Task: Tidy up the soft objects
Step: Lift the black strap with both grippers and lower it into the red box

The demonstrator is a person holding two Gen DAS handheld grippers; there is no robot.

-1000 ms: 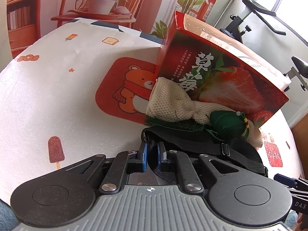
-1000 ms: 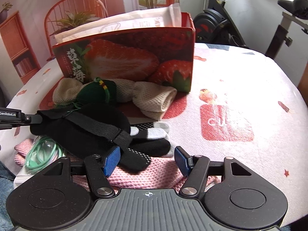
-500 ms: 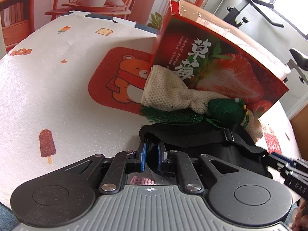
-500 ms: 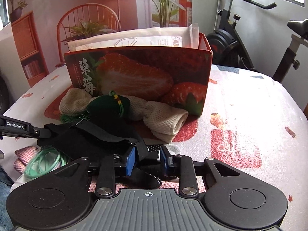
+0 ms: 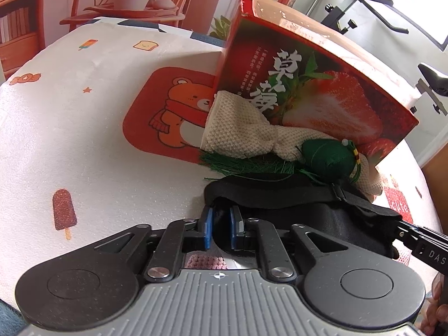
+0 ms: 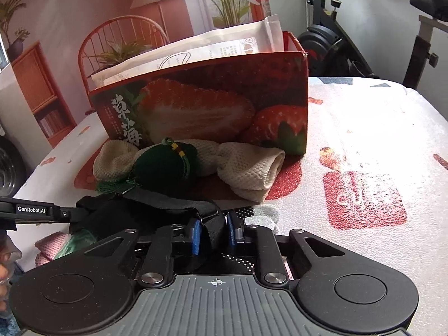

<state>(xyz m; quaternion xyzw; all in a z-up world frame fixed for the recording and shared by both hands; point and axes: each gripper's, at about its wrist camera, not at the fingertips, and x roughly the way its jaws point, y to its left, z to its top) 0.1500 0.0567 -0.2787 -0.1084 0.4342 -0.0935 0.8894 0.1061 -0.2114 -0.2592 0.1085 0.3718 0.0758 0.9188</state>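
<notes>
A black eye mask with a strap (image 5: 296, 207) (image 6: 156, 210) hangs stretched between both grippers, lifted off the table. My left gripper (image 5: 221, 228) is shut on its left end. My right gripper (image 6: 212, 233) is shut on its right end and strap. Behind it a green tasselled pouch (image 5: 327, 156) (image 6: 165, 165) lies on a cream knitted cloth (image 5: 240, 128) (image 6: 249, 168), both against the red strawberry box (image 5: 313, 84) (image 6: 201, 106). A pink knitted item (image 5: 205, 261) (image 6: 50, 245) lies under the mask.
White paper bags (image 6: 196, 53) stand in the box. A black-and-grey dotted glove (image 6: 260, 214) and a green ring (image 6: 75, 242) lie below the mask. The printed white tablecloth (image 5: 84, 128) (image 6: 378, 145) spreads left and right. An exercise bike (image 6: 350, 36) stands beyond the table.
My right gripper closed on the mask's right end and both grippers lifted it. The mask now hangs stretched above the pink knit and glove. The left grip stayed shut.
</notes>
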